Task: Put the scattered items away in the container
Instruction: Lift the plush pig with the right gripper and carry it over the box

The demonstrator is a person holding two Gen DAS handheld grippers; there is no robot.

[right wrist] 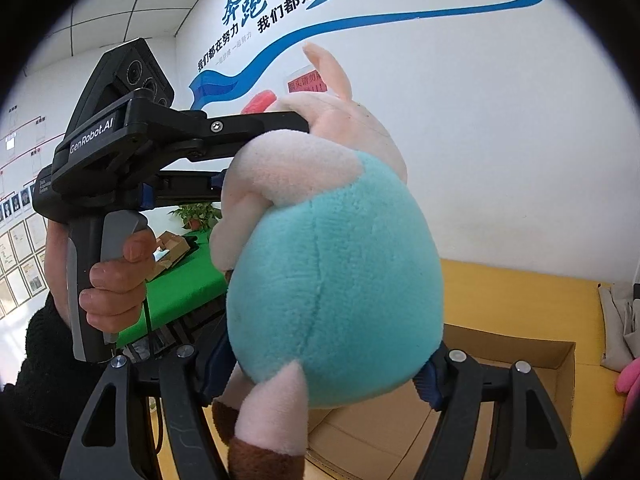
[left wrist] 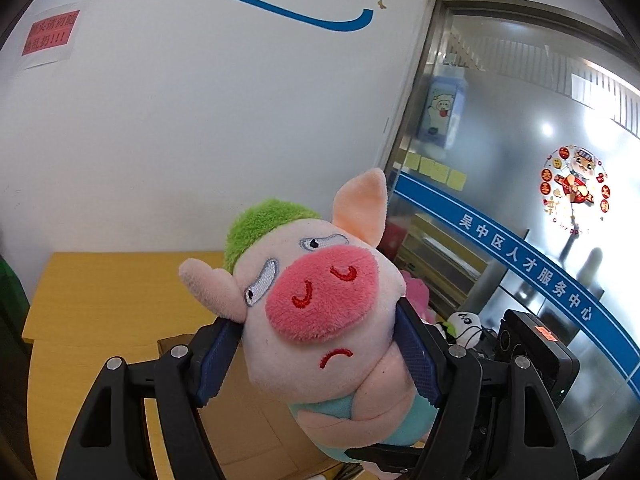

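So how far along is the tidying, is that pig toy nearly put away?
Done: nothing I can confirm; the cardboard box interior shows no toys. In hand: the plush pig is clamped by the left tool at its head and the right tool at its belly, above the box. Left: dropping it in, plus the panda toy and pink plush.

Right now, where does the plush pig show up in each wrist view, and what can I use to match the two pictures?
Left wrist view: the plush pig fills the lower centre, face toward the camera, its head clamped between the left gripper pads.
Right wrist view: the plush pig fills the centre, seen from behind, its teal body clamped in the right gripper.
Shared landmark: the red notice on the white wall.
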